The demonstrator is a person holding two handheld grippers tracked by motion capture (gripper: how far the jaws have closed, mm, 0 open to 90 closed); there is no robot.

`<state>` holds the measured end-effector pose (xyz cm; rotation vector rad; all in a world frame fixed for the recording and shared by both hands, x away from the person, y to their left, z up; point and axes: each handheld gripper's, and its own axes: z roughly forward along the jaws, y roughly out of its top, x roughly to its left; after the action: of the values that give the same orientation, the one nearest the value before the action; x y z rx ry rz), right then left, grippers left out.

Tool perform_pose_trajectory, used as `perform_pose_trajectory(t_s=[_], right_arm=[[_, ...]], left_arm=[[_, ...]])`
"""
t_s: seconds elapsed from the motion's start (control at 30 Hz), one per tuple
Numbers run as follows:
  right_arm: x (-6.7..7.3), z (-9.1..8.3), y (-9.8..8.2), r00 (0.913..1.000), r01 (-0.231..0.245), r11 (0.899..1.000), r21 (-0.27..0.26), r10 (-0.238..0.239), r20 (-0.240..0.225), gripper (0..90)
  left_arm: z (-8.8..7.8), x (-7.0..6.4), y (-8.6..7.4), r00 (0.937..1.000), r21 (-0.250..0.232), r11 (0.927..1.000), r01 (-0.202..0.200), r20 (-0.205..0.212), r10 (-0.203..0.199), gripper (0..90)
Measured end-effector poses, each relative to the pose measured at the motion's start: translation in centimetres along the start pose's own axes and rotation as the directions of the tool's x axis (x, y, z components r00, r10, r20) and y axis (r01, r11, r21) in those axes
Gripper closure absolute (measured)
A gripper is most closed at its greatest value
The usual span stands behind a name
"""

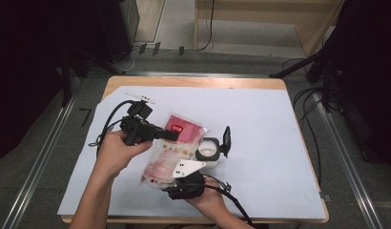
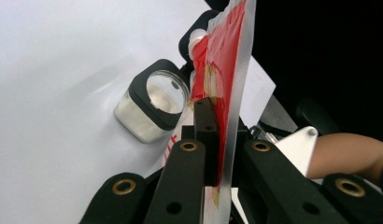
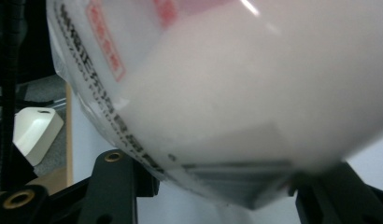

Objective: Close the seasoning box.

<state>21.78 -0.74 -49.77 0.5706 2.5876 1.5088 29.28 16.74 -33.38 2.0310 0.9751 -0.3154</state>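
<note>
Fingers of the left gripper (image 1: 170,135) are clenched on the red top edge of the clear plastic pouch with red label and white powder (image 1: 172,150), which hangs tilted above the white sheet on the tabletop (image 1: 260,124). The right gripper (image 1: 186,183) cradles the pouch's bulging bottom between its spread fingers (image 3: 110,182), which rest against its sides. Just beside the pouch stands a square clear jar with black flip lid (image 1: 210,151), open, white powder inside.
</note>
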Motion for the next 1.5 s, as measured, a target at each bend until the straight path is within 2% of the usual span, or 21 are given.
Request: perform_pose_trajectory(t_s=[0.2, 0.3, 0.43, 0.53, 0.6, 0.7, 0.77, 0.87, 1.0, 1.17, 1.23, 1.37, 1.5], right_arm=[[-0.6, -0.5, 0.0, 0.9988, -0.049, 0.999, -0.018, 0.049, 0.01, 46.2], [-0.9, -0.6, 0.1, 0.9983, -0.057, 0.998, -0.017, 0.057, 0.015, 46.2], [-1.3, -0.8, 0.0, 0.9951, -0.097, 0.995, -0.01, 0.098, 0.016, 46.4], [-1.4, -0.9, 0.0, 0.9954, -0.094, 0.996, -0.009, 0.094, 0.015, 46.6], [-1.4, -1.1, 0.1, 0.9953, -0.097, 0.995, -0.009, 0.097, 0.009, 47.1], [-1.3, -1.3, 0.2, 0.9941, -0.108, 0.994, -0.011, 0.108, -0.01, 47.9], [-1.3, -1.5, 0.3, 0.9939, -0.108, 0.994, -0.014, 0.107, -0.023, 48.2], [-1.3, -1.8, 0.4, 0.9927, -0.113, 0.994, -0.011, 0.113, -0.043, 47.9], [-1.4, -2.1, 0.4, 0.9889, -0.129, 0.991, 0.021, 0.13, -0.071, 47.9], [-1.1, -2.9, 0.5, 0.9901, -0.12, 0.992, 0.027, 0.121, -0.071, 47.7], [-1.1, -3.2, 0.4, 0.9901, -0.12, 0.992, 0.025, 0.122, -0.069, 47.7], [-1.2, -4.0, 0.4, 0.9901, -0.123, 0.992, 0.033, 0.125, -0.064, 47.7], [-0.9, -5.1, 0.1, 0.9929, -0.108, 0.993, 0.053, 0.11, -0.045, 47.7]], left_arm=[[-1.3, 0.0, -0.2, 0.9999, -0.043, 0.9991, 0.003, 0.011, -0.002, 90.0], [-2.0, 0.0, -0.3, 0.9999, -0.062, 0.9981, 0.002, 0.01, -0.002, 90.0], [-3.4, 0.0, -0.4, 0.9997, -0.109, 0.994, 0.008, 0.022, -0.005, 90.0], [-4.2, 0.0, -0.5, 0.9999, -0.133, 0.9911, 0.002, -0.013, -0.004, 90.0], [-4.6, 0.3, -0.6, 0.9985, -0.153, 0.9882, 0.005, -0.053, -0.013, 90.0], [-5.1, 1.3, -0.6, 0.9955, -0.172, 0.9848, 0.02, -0.088, -0.035, 90.0], [-5.3, 2.2, -0.7, 0.9909, -0.178, 0.9834, 0.032, -0.123, -0.055, 90.0], [-5.5, 3.1, -0.8, 0.9868, -0.186, 0.9817, 0.039, -0.147, -0.067, 90.0], [-5.4, 4.3, -0.6, 0.9834, -0.206, 0.9773, 0.052, -0.16, -0.086, 90.0], [-4.8, 5.4, -0.2, 0.9815, -0.219, 0.9741, 0.056, -0.167, -0.094, 90.0], [-4.4, 5.9, 0.0, 0.9804, -0.213, 0.976, 0.047, -0.178, -0.086, 90.0], [-3.4, 7.1, 0.3, 0.9795, -0.221, 0.9741, 0.05, -0.18, -0.091, 90.0], [-2.1, 7.8, 0.5, 0.9774, -0.25, 0.9682, 0.005, -0.204, -0.058, 90.0]])
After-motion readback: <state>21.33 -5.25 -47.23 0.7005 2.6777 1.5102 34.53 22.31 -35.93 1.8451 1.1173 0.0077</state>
